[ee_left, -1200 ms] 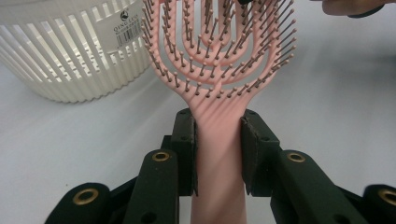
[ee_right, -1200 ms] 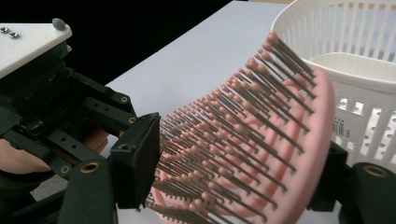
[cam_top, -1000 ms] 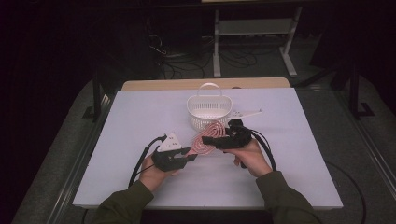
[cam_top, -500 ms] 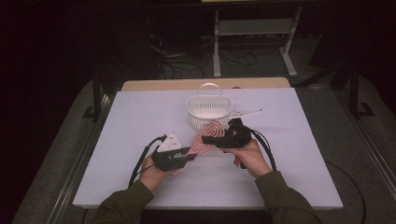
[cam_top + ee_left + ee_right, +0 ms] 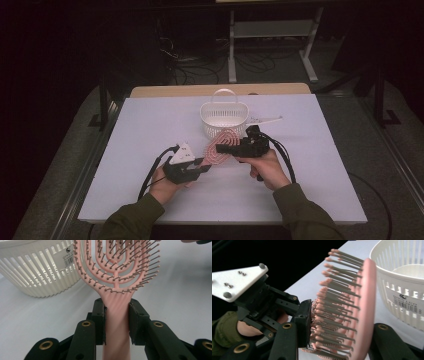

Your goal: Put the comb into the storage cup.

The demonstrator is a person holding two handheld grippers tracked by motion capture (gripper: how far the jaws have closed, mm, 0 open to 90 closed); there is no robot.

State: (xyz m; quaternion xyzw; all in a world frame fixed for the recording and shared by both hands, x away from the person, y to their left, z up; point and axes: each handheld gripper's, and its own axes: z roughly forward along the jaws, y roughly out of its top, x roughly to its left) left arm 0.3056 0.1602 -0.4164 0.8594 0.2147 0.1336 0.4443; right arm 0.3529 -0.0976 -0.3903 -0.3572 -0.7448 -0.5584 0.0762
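A pink vented hairbrush (image 5: pixel 223 146) hangs above the white table (image 5: pixel 150 130), just in front of a white slatted basket (image 5: pixel 224 117). My left gripper (image 5: pixel 202 165) is shut on the brush's handle; in the left gripper view its pads (image 5: pixel 100 317) press both sides of the handle (image 5: pixel 117 322), with the bristled head (image 5: pixel 117 270) beyond and the basket (image 5: pixel 37 272) at the left. My right gripper (image 5: pixel 235 147) has just been closing on the brush head (image 5: pixel 359 310). One pad (image 5: pixel 303 322) meets the bristle tips and the other jaw stands against the back.
A thin white stick-like object (image 5: pixel 265 120) lies on the table right of the basket. The basket (image 5: pixel 402 277) is empty and close behind the brush. Past the table's far edge are a wooden board (image 5: pixel 220 90), cables and a metal stand (image 5: pixel 272 30).
The right gripper's jaws have drawn in around the brush head. Both hands and the brush stay where they were.
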